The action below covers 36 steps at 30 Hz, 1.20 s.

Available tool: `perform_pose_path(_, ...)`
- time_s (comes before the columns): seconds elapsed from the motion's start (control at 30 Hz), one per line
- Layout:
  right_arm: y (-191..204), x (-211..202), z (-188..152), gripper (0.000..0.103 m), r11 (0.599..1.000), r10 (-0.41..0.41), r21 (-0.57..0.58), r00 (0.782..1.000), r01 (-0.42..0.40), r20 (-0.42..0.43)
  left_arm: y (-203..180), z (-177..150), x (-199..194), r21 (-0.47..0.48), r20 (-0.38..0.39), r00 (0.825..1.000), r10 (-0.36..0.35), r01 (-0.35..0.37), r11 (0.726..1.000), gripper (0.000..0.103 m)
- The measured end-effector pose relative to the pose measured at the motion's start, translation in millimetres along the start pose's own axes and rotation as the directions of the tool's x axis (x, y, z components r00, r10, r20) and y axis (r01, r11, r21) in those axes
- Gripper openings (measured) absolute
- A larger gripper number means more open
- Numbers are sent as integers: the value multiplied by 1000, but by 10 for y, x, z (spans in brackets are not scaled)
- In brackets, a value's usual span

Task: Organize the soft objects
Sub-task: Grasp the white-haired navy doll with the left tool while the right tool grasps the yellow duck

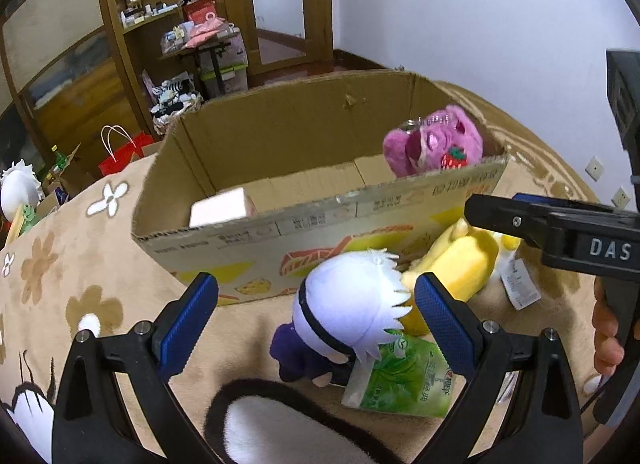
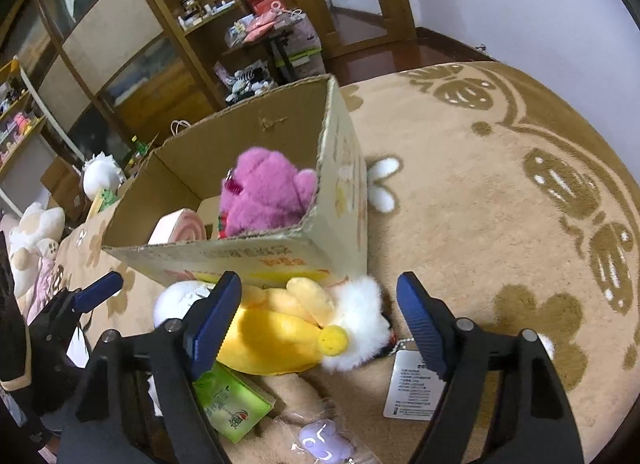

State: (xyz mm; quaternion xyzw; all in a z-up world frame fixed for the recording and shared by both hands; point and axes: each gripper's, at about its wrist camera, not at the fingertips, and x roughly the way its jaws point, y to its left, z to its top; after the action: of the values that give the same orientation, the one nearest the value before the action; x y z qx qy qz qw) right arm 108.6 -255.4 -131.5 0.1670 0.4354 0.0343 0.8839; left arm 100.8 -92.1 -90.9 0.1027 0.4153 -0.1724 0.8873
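Left gripper: jaws spread wide, blue pads apart, nothing pinched; hanging just in front of the cardboard box, the white-haired doll between the fingers but untouched.
Right gripper: jaws spread, pads clear of the plush on both sides; poised at the near right corner of the box, gripping nothing.
Cardboard box: open-topped, sitting on the beige flowered carpet; printed front wall facing both cameras.
Pink plush: inside the box, tucked into its right-hand end, head up above the rim.
Pink-and-white roll cushion: inside the box too, toward the left end, against the front wall.
White-haired doll: on the carpet right against the box's front wall, dark purple body pointing away from the box, spiky white head up.
Yellow plush: lying on the carpet at the foot of the box's front wall, just right of the doll and touching it; fluffy white part at its right end, paper tag trailing onto the carpet.
Green tissue pack: flat on the carpet in front of the box, nearer the camera than the doll, partly under its head.
Small lilac toy in clear wrap: on the carpet, farther out from the box than the tissue pack.
Black-and-white plush: bottom edge of the left view, farthest out from the box; shape hard to make out.
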Motion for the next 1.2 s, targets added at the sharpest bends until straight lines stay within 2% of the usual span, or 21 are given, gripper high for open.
perform_pose_path(0.17,8,88,-33,84,1000,14,3,999,-14,-31,-37,-19,124,25,-29,999,24,-23,999,98)
perform_pose_path(0.37,-3,182,-61,84,998,48,31,997,-46,-66,5,-19,238,8,-63,997,33,-32,999,98)
perform_pose_path(0.47,-36,214,-65,85,998,57,44,996,-54,-72,22,-34,256,-2,-76,997,26,-26,1000,98)
perform_pose_path(0.63,-106,199,-54,86,996,45,75,997,-41,-61,43,-50,322,6,-96,993,64,-63,998,98)
perform_pose_path(0.77,-121,202,-48,86,996,48,79,996,-42,-70,121,-46,348,-38,-114,993,25,-30,999,97)
perform_pose_path(0.97,-51,226,-64,86,997,64,59,994,-59,-84,185,-40,386,-70,-135,990,-35,26,997,77)
perform_pose_path(1.07,-72,244,-61,86,996,67,72,994,-61,-88,165,-48,410,-76,-151,987,-59,48,996,61)
perform_pose_path(1.2,-120,234,-66,86,994,69,96,994,-60,-83,146,-60,418,-75,-151,987,-50,39,996,60)
